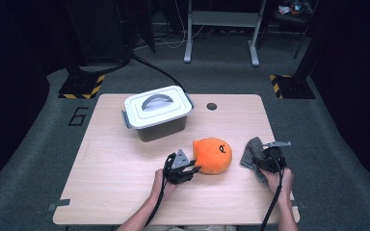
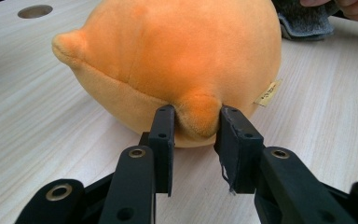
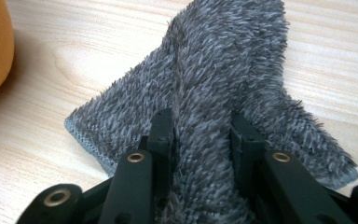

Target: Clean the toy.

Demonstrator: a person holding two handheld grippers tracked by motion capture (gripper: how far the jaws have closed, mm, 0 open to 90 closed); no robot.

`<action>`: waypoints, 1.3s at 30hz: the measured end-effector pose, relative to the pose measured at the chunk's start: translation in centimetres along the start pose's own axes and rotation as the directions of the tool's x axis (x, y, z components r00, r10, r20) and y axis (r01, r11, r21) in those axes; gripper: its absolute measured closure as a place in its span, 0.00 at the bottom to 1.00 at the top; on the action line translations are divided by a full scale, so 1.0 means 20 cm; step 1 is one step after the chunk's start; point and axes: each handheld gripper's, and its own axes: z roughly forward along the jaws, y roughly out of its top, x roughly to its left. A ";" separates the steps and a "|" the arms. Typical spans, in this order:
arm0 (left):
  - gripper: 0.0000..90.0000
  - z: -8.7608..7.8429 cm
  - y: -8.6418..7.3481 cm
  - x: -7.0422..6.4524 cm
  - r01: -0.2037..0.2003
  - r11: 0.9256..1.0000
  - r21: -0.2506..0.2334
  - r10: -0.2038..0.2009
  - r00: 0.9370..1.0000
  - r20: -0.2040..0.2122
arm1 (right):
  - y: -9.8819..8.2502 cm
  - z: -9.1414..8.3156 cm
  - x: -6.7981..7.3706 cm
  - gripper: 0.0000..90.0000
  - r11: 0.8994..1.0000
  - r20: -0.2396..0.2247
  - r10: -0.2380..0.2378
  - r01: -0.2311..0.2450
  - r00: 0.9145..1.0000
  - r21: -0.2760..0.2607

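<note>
An orange plush toy [image 1: 213, 154] lies on the wooden table [image 1: 115, 183], right of centre. My left gripper [image 1: 191, 169] sits at the toy's left side, shut on a small nub of the orange plush toy [image 2: 198, 114]; its black pads [image 2: 163, 135] pinch that nub from both sides. A fuzzy grey cloth [image 1: 251, 153] lies to the right of the toy. My right gripper [image 1: 262, 160] is shut on a raised fold of the grey cloth [image 3: 205, 140], which bulges up between the jaws while the rest stays flat on the table.
A white lidded box [image 1: 158, 112] with a grey handle stands at the back left of the table. A round hole [image 1: 212, 106] sits near the far edge. Beyond the table are a grey metal frame [image 1: 221, 29] and hazard-striped stand feet [image 1: 82, 86].
</note>
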 end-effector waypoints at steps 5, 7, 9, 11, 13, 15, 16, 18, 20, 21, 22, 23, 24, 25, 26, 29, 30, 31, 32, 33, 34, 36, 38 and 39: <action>0.75 0.00 -0.02 0.01 -0.001 1.000 -0.026 0.001 1.000 0.010 | 0.00 0.00 -0.01 0.76 1.000 -0.008 -0.003 0.003 1.000 -0.009; 0.75 0.00 -0.02 0.01 -0.009 1.000 -0.028 0.010 1.000 0.009 | 0.00 0.00 -0.01 0.76 1.000 -0.005 0.013 -0.013 1.000 -0.010; 0.75 0.00 -0.03 0.01 -0.002 0.999 -0.039 0.003 1.000 0.010 | 0.00 0.00 -0.01 0.78 1.000 -0.005 0.007 -0.007 1.000 -0.005; 0.76 0.00 -0.04 0.02 0.009 0.999 -0.042 -0.008 1.000 0.026 | 0.00 0.00 -0.01 0.81 1.000 -0.008 -0.003 0.003 1.000 -0.011; 0.76 0.00 -0.06 0.03 0.021 0.999 -0.049 -0.019 0.999 0.036 | -0.01 0.00 -0.01 0.82 1.000 -0.012 0.009 -0.009 1.000 -0.015; 0.76 0.00 -0.06 0.03 0.036 0.998 -0.060 -0.034 0.999 0.035 | -0.01 -0.01 -0.01 0.83 1.000 -0.017 0.018 -0.018 1.000 -0.020; 0.76 0.00 -0.06 0.03 0.031 0.998 -0.061 -0.029 0.999 0.037 | -0.01 -0.01 -0.01 0.83 1.000 -0.019 0.019 -0.019 1.000 -0.020; 0.76 0.01 -0.07 0.02 0.010 0.998 -0.068 -0.007 0.999 0.034 | -0.01 -0.01 -0.01 0.83 1.000 -0.026 0.021 -0.022 0.999 -0.020; 0.76 0.01 -0.07 0.02 0.012 0.997 -0.077 -0.009 0.999 0.031 | -0.01 -0.02 -0.01 0.84 1.000 -0.037 0.019 -0.020 0.999 -0.024; 0.76 0.01 -0.07 0.02 0.010 0.997 -0.078 -0.007 0.999 0.031 | -0.01 -0.02 -0.01 0.84 0.999 -0.040 0.006 -0.008 0.999 -0.032; 0.76 0.01 -0.07 0.02 0.009 0.997 -0.082 -0.007 0.999 0.032 | -0.01 -0.03 0.00 0.84 0.999 -0.047 0.025 -0.026 0.999 -0.025; 0.76 0.01 -0.07 0.02 0.009 0.996 -0.084 -0.006 1.000 0.031 | -0.01 -0.03 0.00 0.84 0.999 -0.047 0.025 -0.026 0.999 -0.025; 0.76 0.01 -0.07 0.02 0.006 0.996 -0.086 -0.004 1.000 0.027 | -0.01 -0.03 0.00 0.84 0.999 -0.047 0.011 -0.012 0.999 -0.036; 0.76 0.01 -0.08 0.02 0.004 0.996 -0.084 -0.002 1.000 0.030 | -0.01 -0.04 0.01 0.84 0.999 -0.052 0.013 -0.015 0.999 -0.039; 0.76 0.01 -0.08 0.02 0.005 0.996 -0.085 -0.002 1.000 0.031 | 0.00 -0.05 0.01 0.84 0.999 -0.055 -0.001 -0.001 0.998 -0.042; 0.76 0.01 -0.08 0.02 0.013 0.996 -0.088 -0.010 0.999 0.031 | 0.02 -0.07 0.02 0.84 0.999 -0.060 -0.005 0.001 0.998 -0.053; 0.76 0.01 -0.08 0.03 0.011 0.996 -0.091 -0.008 0.999 0.032 | 0.03 -0.09 0.03 0.84 0.998 -0.063 0.001 -0.005 0.998 -0.063; 0.76 0.02 -0.08 0.03 0.017 0.995 -0.094 -0.014 0.999 0.036 | 0.04 -0.10 0.03 0.84 0.997 -0.067 -0.012 0.008 0.998 -0.071; 0.76 0.01 -0.08 0.03 0.019 0.996 -0.090 -0.015 0.999 0.041 | 0.05 -0.11 0.04 0.84 0.997 -0.074 -0.015 0.010 0.997 -0.075; 0.76 0.01 -0.08 0.03 0.019 0.996 -0.090 -0.016 0.999 0.042 | 0.07 -0.12 0.05 0.84 0.996 -0.077 -0.021 0.014 0.997 -0.087; 0.76 0.01 -0.08 0.03 0.019 0.996 -0.090 -0.015 0.999 0.042 | 0.08 -0.14 0.06 0.84 0.996 -0.083 -0.015 0.008 0.996 -0.087; 0.76 0.01 -0.08 0.03 0.021 0.996 -0.092 -0.017 0.999 0.040 | 0.10 -0.16 0.07 0.84 0.995 -0.091 -0.024 0.015 0.996 -0.098; 0.76 0.01 -0.08 0.02 0.017 0.995 -0.094 -0.013 0.999 0.035 | 0.14 -0.19 0.09 0.84 0.993 -0.107 -0.044 0.032 0.993 -0.116; 0.76 0.01 -0.08 0.02 0.014 0.995 -0.096 -0.011 0.999 0.035 | 0.14 -0.19 0.09 0.84 0.993 -0.107 -0.044 0.032 0.993 -0.116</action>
